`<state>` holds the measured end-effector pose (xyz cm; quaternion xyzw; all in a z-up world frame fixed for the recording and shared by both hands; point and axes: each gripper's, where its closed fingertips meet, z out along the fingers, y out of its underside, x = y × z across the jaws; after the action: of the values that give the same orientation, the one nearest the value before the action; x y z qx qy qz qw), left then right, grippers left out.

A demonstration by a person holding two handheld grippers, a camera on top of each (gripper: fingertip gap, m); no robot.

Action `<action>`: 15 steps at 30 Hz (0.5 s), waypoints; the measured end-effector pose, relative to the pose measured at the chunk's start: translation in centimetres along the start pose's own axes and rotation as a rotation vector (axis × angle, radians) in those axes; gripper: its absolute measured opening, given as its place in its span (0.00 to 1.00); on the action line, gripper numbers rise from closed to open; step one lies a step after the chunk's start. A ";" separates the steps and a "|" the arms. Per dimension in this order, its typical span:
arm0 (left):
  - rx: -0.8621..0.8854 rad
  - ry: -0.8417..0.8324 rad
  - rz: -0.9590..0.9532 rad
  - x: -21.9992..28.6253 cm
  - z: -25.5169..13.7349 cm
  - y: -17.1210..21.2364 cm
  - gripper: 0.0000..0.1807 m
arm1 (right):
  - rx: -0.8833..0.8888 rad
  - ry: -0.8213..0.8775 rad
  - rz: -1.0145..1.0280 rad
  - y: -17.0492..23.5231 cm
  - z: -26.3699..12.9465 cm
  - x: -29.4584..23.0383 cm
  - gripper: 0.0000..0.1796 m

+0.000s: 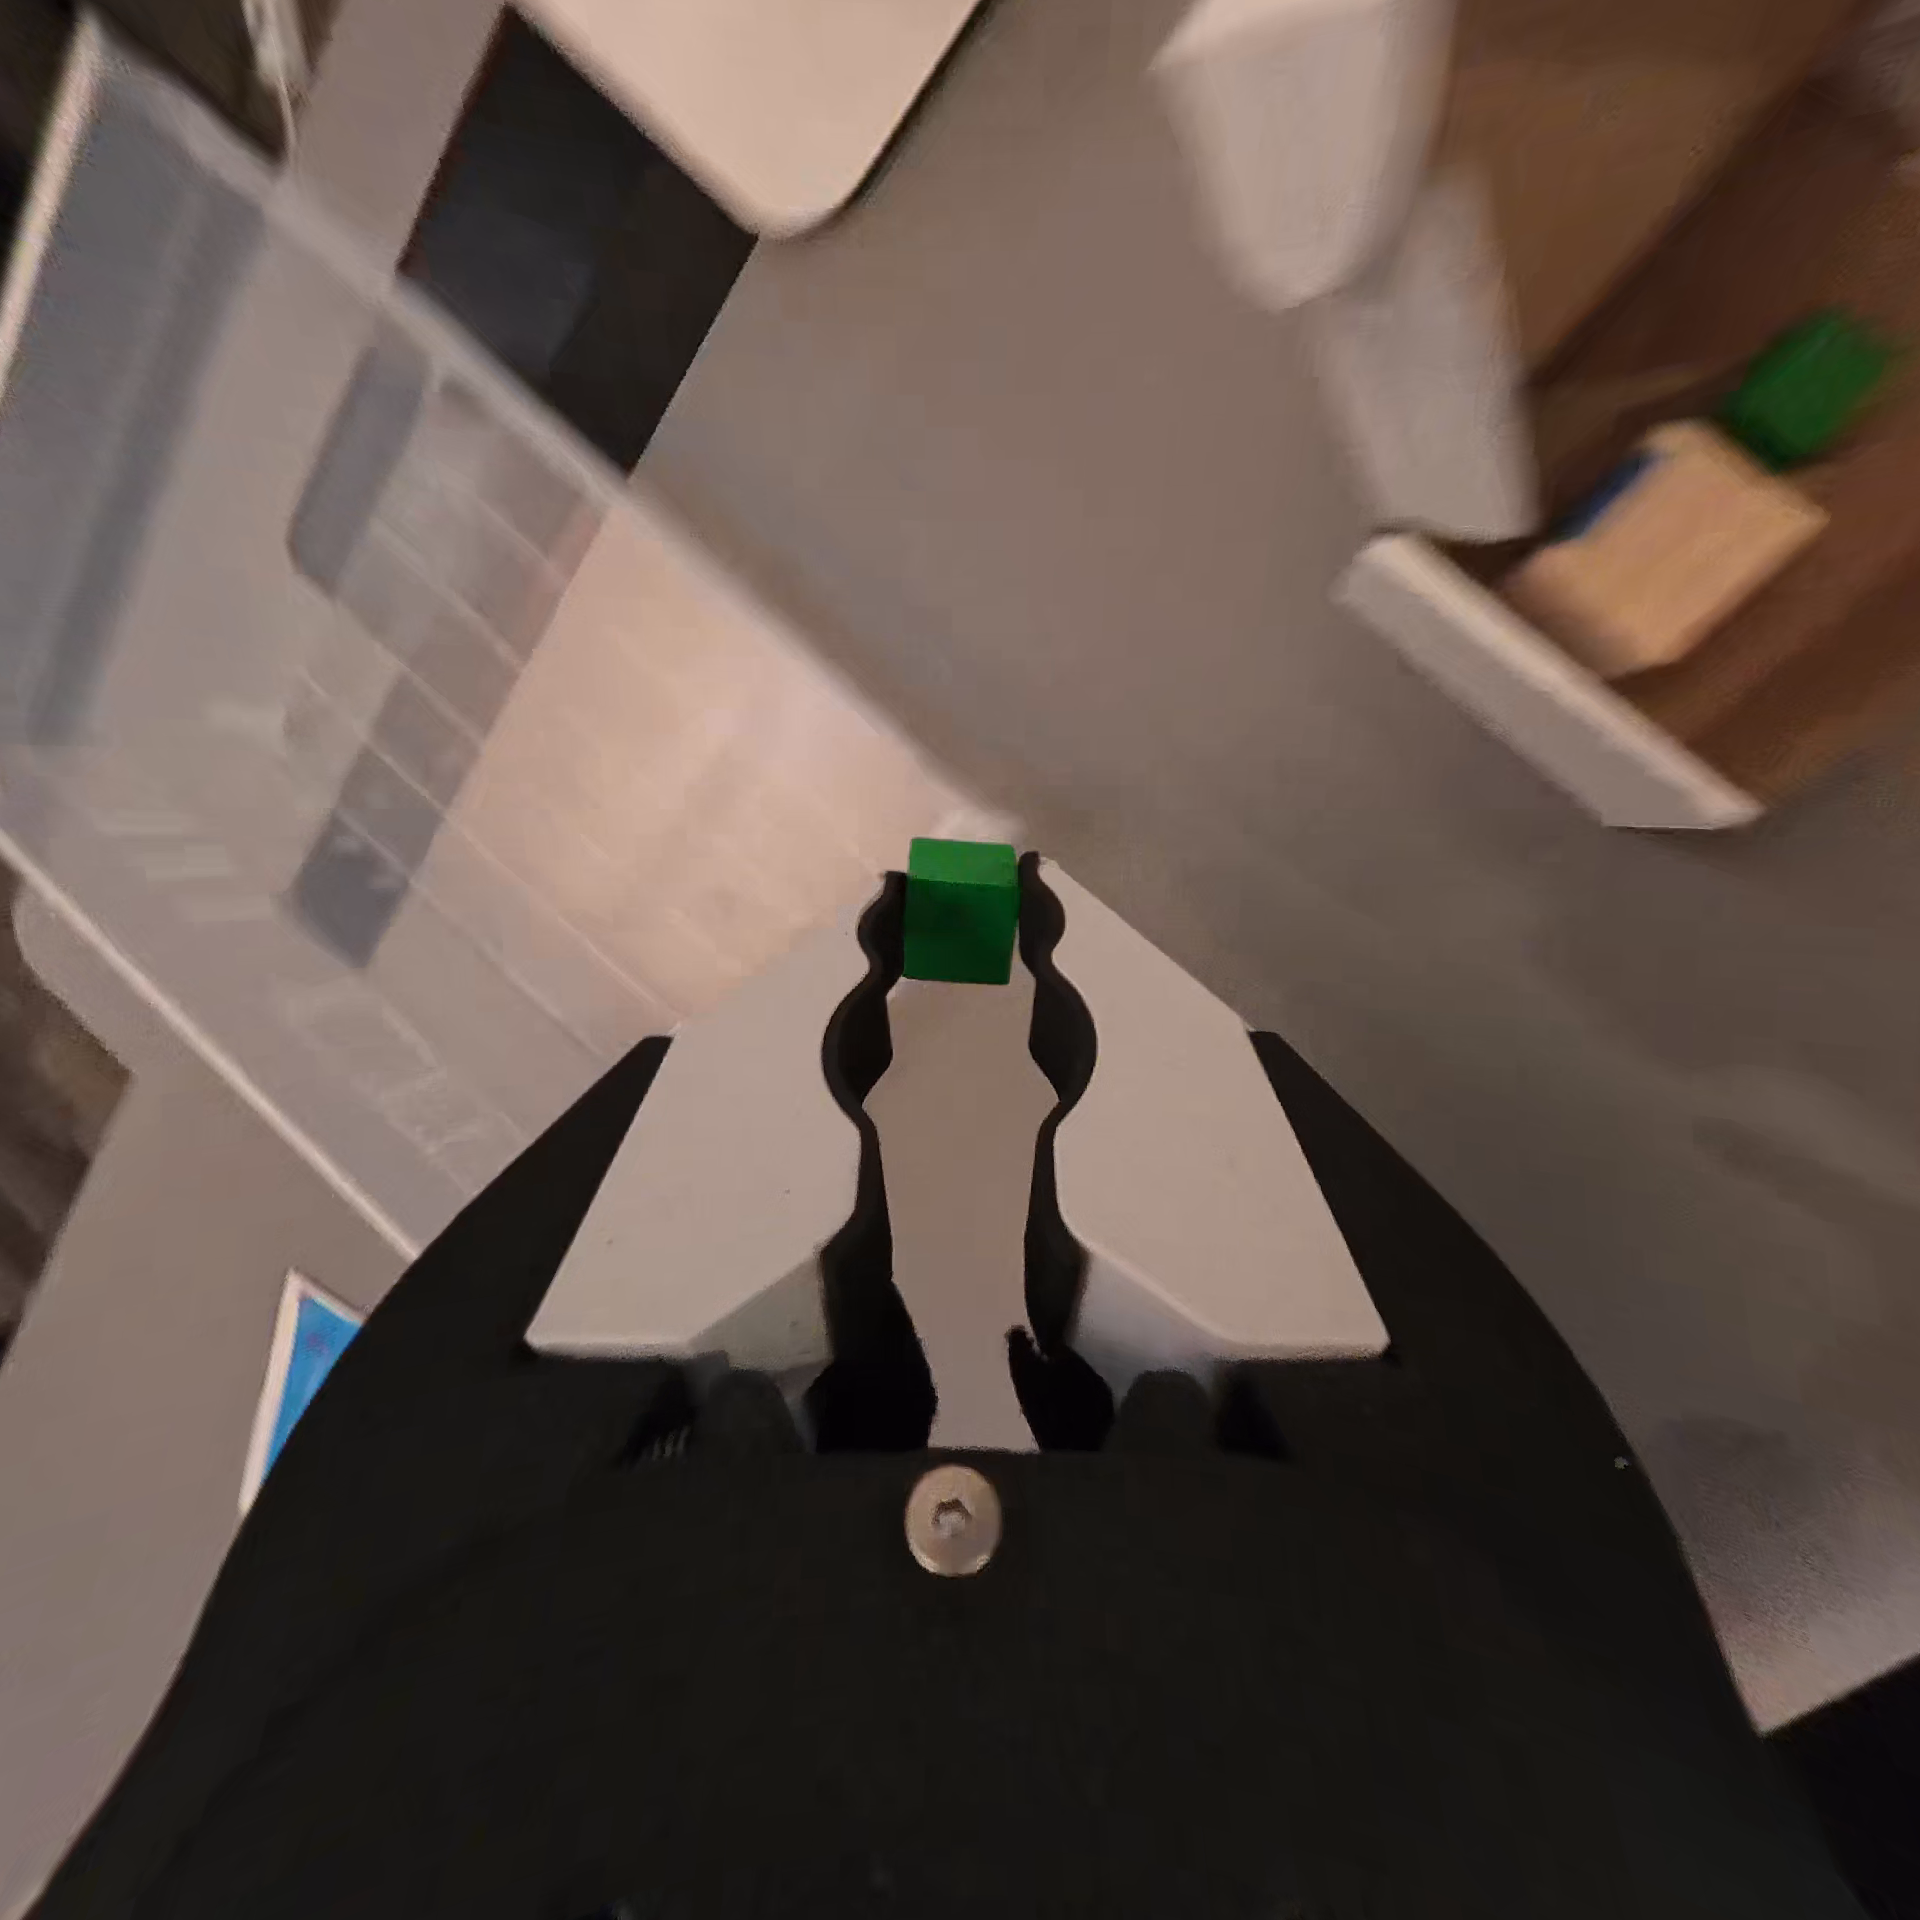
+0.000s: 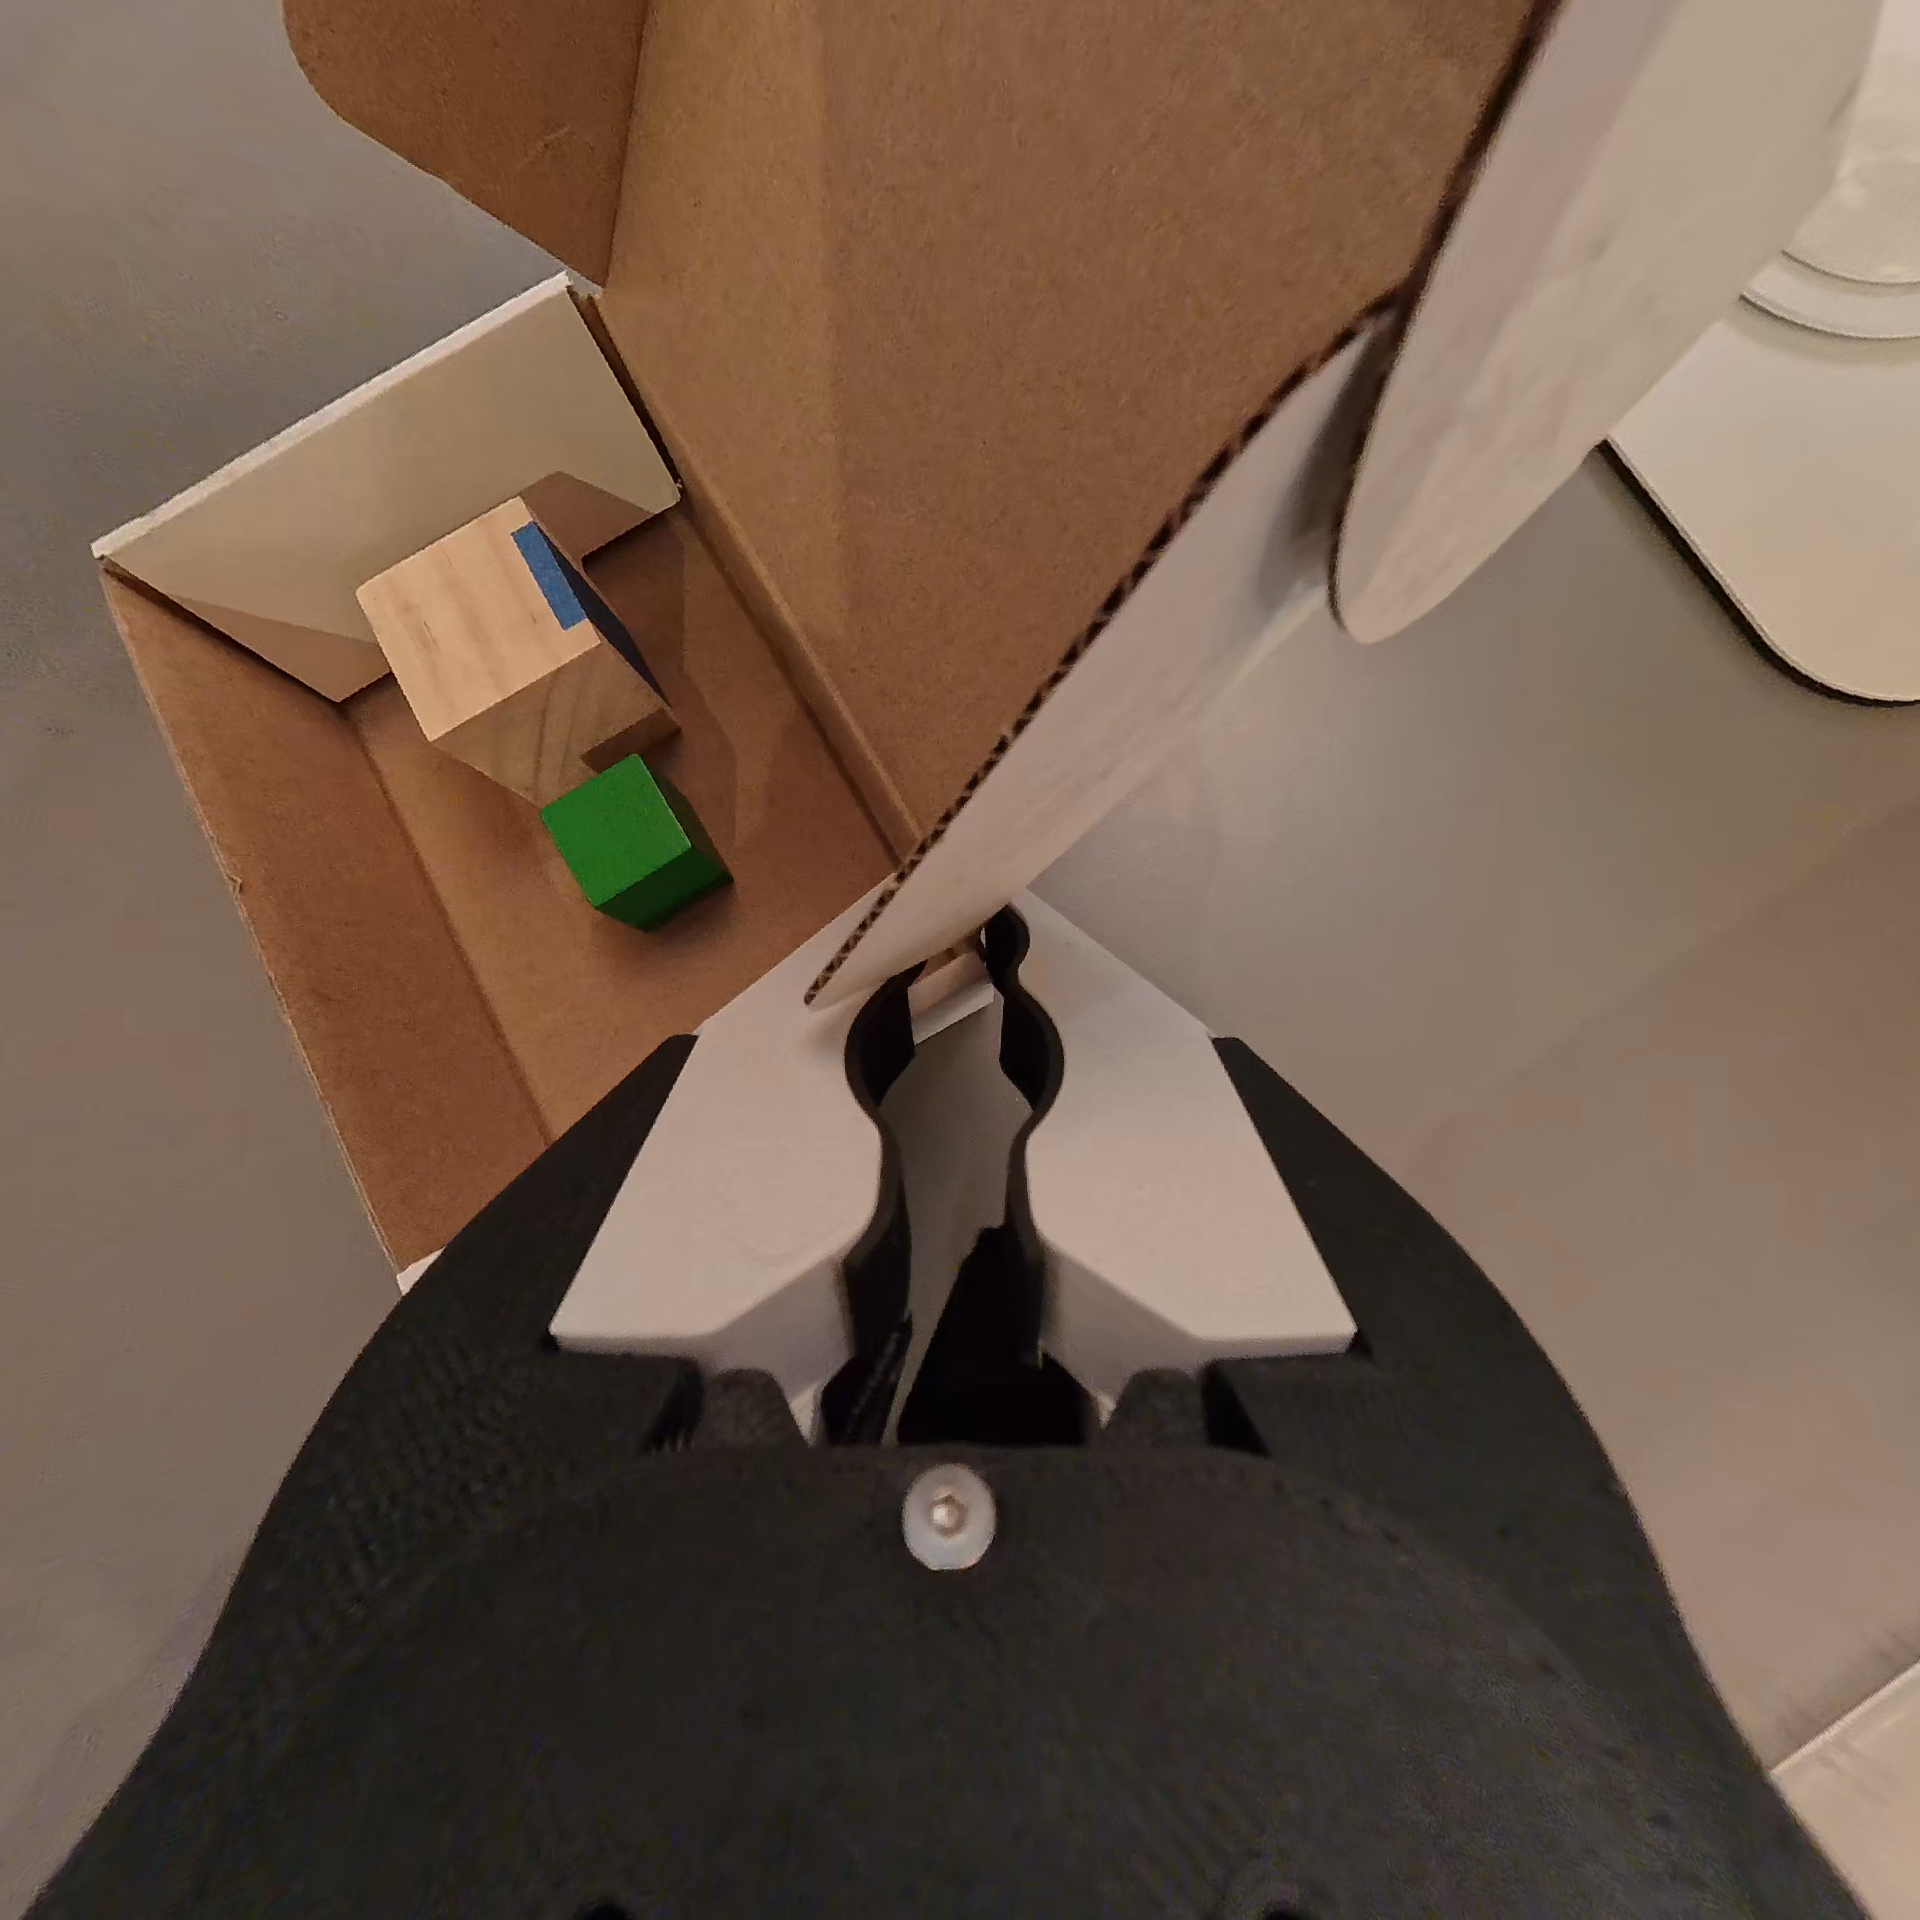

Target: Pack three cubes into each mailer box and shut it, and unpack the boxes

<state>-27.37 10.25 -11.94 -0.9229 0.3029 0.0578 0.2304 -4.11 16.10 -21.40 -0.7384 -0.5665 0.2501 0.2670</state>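
Note:
My left gripper (image 1: 961, 883) is shut on a small green cube (image 1: 958, 914) and holds it in the air above the grey table. The open mailer box (image 1: 1538, 686) lies at the right of the left wrist view, with a wooden cube (image 1: 1662, 561) and a green cube (image 1: 1803, 390) inside. My right gripper (image 2: 951, 951) is shut on the edge of the box's raised lid (image 2: 1039, 520). In the right wrist view the box (image 2: 291, 852) holds a wooden cube with a blue face (image 2: 488, 613) and a green cube (image 2: 623, 842).
A clear plastic bin (image 1: 260, 582) stands at the left of the left wrist view, a white object (image 1: 769, 94) behind it. A blue and white item (image 1: 301, 1361) lies at the lower left. A white rounded object (image 2: 1829, 395) sits at the right of the right wrist view.

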 end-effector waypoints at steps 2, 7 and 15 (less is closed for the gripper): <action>0.098 0.041 0.123 4.5 -2.0 -2.9 0.11 | 0.001 -0.002 0.001 0.0 0.0 0.0 0.05; 0.135 0.136 0.499 16.0 0.5 -8.2 0.11 | 0.003 -0.001 0.001 0.0 0.0 0.0 0.05; 0.014 0.321 0.640 22.2 8.4 -10.7 0.11 | 0.008 -0.007 -0.001 0.0 0.0 0.0 0.05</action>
<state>-2.82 9.87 -20.70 -0.7771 0.6093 -0.0207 0.1563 -4.15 16.07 -21.41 -0.7364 -0.5666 0.2548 0.2680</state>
